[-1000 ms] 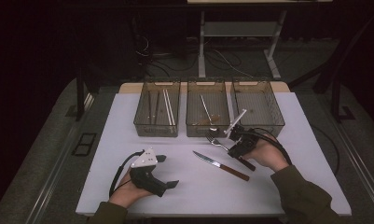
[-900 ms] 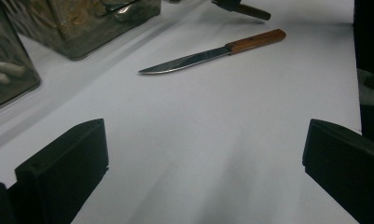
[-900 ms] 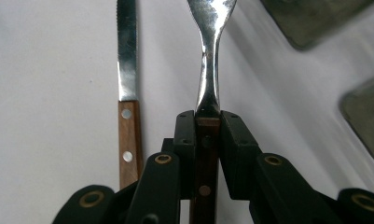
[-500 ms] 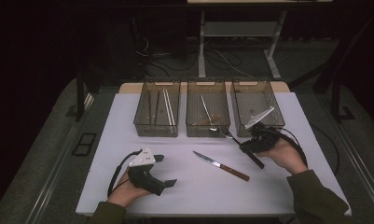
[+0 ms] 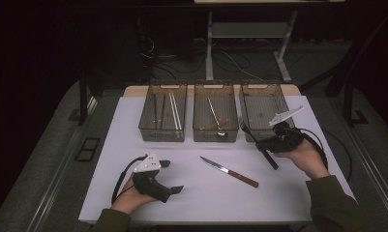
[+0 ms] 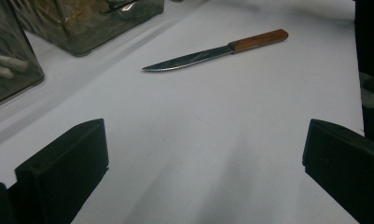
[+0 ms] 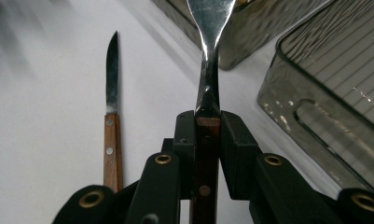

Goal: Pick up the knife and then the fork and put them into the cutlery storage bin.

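My right gripper [image 5: 265, 145] is shut on the wooden handle of a fork [image 5: 248, 133], held just above the table in front of the right bin [image 5: 264, 87]. In the right gripper view its pads [image 7: 233, 140] clamp the handle, and the steel neck of the fork [image 7: 210, 70] points up and away. A wood-handled knife [image 5: 229, 171] lies flat at the table's middle, also seen as the knife [image 6: 212, 53] and the knife [image 7: 111, 93]. My left gripper [image 5: 171, 177] rests open at the front left with nothing between its jaws; the left gripper [image 6: 203, 158] faces the knife.
Three clear bins stand in a row at the back. The left bin [image 5: 146, 116] holds chopsticks, the middle bin [image 5: 199, 118] a spoon. The white table's right edge [image 5: 334, 159] runs just past my right hand.
My right gripper has carried the fork to the right and slightly up, from in front of the middle bin to in front of the right bin. The left gripper and the knife stayed put.
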Action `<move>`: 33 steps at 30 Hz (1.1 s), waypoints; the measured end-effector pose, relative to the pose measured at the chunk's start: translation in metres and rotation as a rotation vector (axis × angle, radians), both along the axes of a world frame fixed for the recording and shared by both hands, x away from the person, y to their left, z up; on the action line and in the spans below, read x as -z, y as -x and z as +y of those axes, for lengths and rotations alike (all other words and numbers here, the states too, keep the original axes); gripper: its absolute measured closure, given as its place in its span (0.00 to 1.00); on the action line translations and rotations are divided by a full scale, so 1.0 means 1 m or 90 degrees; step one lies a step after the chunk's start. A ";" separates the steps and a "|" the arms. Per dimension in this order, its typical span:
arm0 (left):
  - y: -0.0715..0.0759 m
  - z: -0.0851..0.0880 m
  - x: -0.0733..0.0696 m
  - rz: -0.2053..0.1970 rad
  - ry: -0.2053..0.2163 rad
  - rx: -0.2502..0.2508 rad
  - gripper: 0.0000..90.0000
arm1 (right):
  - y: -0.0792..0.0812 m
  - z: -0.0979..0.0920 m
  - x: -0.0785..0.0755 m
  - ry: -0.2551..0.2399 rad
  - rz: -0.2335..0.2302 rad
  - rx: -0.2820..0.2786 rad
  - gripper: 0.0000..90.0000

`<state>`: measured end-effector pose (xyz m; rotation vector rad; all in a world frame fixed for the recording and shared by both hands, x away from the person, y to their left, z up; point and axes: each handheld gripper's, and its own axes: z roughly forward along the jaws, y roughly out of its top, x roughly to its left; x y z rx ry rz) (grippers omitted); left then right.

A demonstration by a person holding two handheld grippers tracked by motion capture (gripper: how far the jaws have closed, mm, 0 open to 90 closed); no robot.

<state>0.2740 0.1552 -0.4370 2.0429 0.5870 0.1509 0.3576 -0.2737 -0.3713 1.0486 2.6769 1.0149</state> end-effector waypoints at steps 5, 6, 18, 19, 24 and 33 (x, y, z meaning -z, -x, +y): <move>0.000 0.000 0.000 0.001 0.001 -0.001 0.00 | 0.000 -0.009 -0.008 -0.030 -0.022 0.013 0.86; 0.000 -0.001 0.000 0.001 0.001 -0.001 0.00 | -0.001 -0.011 -0.010 -0.037 -0.023 0.016 0.86; 0.000 -0.001 0.000 0.002 0.003 -0.005 0.00 | -0.008 -0.026 -0.028 -0.084 -0.055 0.051 0.86; 0.000 -0.001 0.000 0.002 0.003 -0.005 0.00 | -0.009 -0.027 -0.029 -0.084 -0.057 0.054 0.86; 0.000 -0.001 0.000 0.002 0.003 -0.002 0.00 | -0.017 -0.028 -0.035 -0.080 -0.063 0.066 0.86; 0.000 -0.001 0.000 0.003 0.005 -0.001 0.00 | -0.033 -0.030 -0.049 -0.075 -0.077 0.088 0.86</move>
